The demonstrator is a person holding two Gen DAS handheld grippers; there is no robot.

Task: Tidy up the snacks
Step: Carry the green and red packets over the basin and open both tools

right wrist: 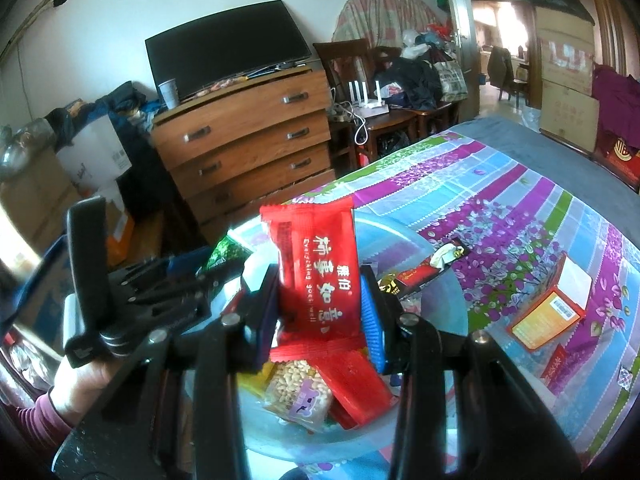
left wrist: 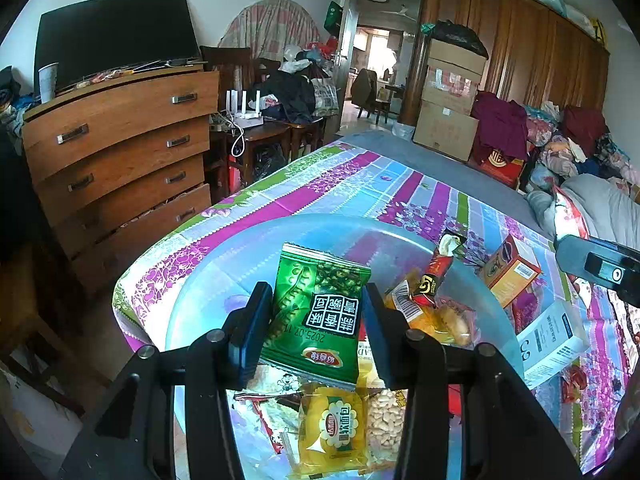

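Snacks are about half sorted, going by what's lying around.

Left wrist view first: the left gripper (left wrist: 316,320) is clamped on a green snack packet (left wrist: 320,312), pads pressing it from both sides, and it hangs over the clear plastic bowl (left wrist: 224,264). Already in the bowl: a yellow packet (left wrist: 332,432) at 6 o'clock from the green one, a bag of puffed rice (left wrist: 386,424) beside it, and a brown stick sachet (left wrist: 434,276) leaning on the rim at 2 o'clock. Not in yet, out on the flowery tablecloth (left wrist: 320,188) at 3 o'clock of the bowl: an orange box (left wrist: 510,270) and a white box (left wrist: 554,336).

Right wrist view: the right gripper (right wrist: 320,308) is shut on a red snack packet (right wrist: 316,272), held upright above the same bowl (right wrist: 440,312). Underneath lie another red pack (right wrist: 356,384) and the puffed rice bag (right wrist: 296,388). The orange box (right wrist: 548,312) sits on the cloth at 3 o'clock, outside the bowl. A hand (right wrist: 80,380) holding the left tool shows at 9 o'clock.

So my guess: two packets about to drop in, then the boxes and a few loose bits on the cloth are left.
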